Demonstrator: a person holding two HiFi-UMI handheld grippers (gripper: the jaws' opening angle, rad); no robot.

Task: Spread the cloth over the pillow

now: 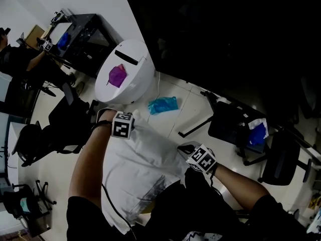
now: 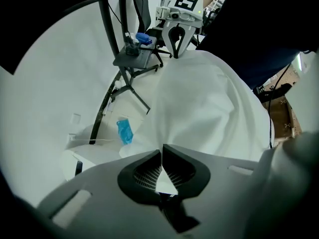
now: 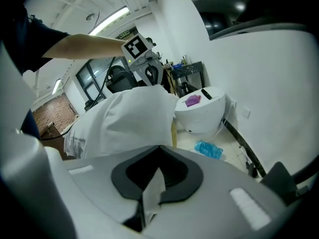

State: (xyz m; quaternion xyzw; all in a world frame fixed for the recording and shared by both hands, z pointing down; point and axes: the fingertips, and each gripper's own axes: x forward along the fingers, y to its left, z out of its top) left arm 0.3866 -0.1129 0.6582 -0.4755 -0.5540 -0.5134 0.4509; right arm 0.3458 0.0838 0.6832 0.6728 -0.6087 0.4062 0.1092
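A white cloth (image 1: 138,169) hangs stretched between my two grippers in the head view, draped over something bulky below it. No pillow shows from under it. My left gripper (image 1: 120,127) points down at the cloth's far left corner. In the left gripper view its jaws (image 2: 162,149) are shut on a fold of the cloth (image 2: 209,103). My right gripper (image 1: 186,148) holds the far right corner. In the right gripper view its jaws (image 3: 159,151) are shut on the cloth (image 3: 124,123), and a strip of it sticks out between them.
A white round bin (image 1: 125,72) with a purple thing (image 1: 117,76) in it stands on the floor ahead. A blue bag (image 1: 163,105) lies beside it. A black stand (image 1: 235,127) sits to the right, black chairs (image 1: 60,124) to the left, and a desk (image 1: 80,34) at the far left.
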